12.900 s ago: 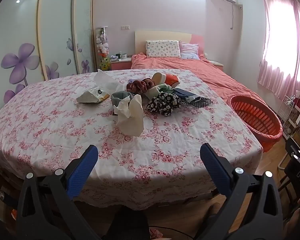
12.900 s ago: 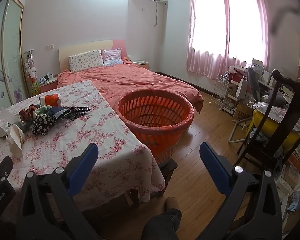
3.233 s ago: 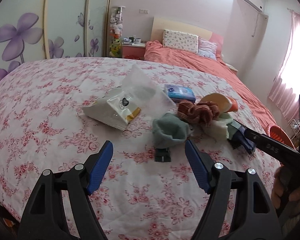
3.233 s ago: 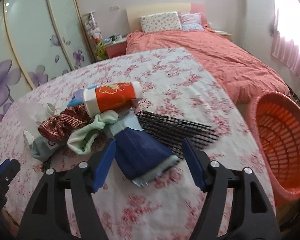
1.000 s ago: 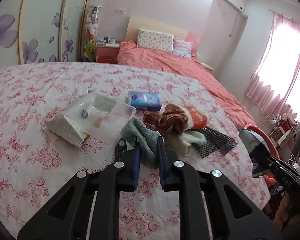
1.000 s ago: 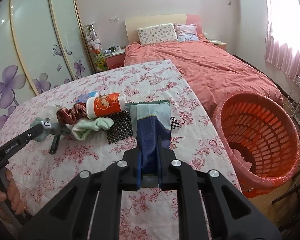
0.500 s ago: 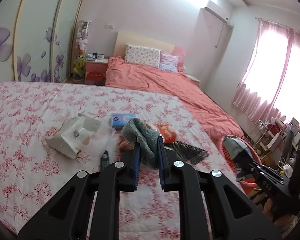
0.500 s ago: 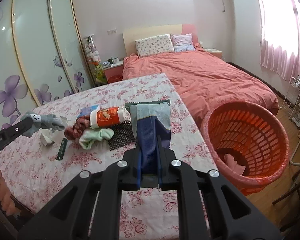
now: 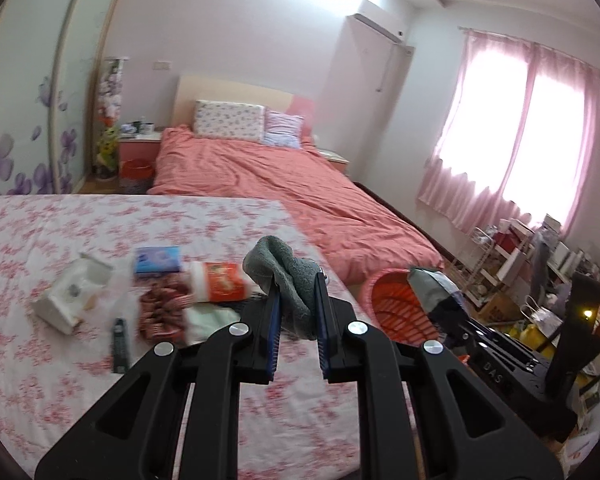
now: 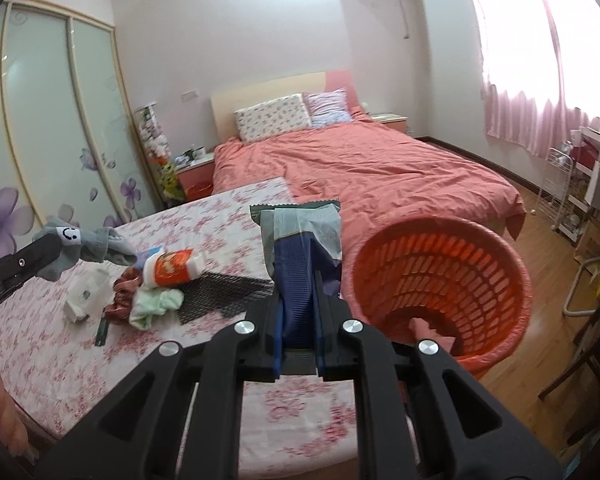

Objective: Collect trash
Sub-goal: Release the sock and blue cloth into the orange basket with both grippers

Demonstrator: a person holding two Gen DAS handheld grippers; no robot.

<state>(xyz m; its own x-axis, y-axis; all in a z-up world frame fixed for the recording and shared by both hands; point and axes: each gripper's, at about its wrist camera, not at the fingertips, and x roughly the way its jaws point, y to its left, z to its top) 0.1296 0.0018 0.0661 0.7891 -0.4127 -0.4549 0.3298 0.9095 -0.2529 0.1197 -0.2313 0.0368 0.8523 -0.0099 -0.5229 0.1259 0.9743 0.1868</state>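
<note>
Sock (image 9: 290,280) pinched in left gripper (image 9: 296,320) | wrapper (image 10: 302,248) clamped in right gripper (image 10: 298,328), beside orange basket (image 10: 500,264) | floral table (image 9: 60,380), bedroom

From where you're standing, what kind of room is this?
A bedroom in a home, by the look of it. A made bed with pillows stands against the far wall, sliding wardrobe doors with purple flowers line one side, and pink curtains cover the window.

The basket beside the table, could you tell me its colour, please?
Orange-red basket, clearest in the right wrist view.
</note>
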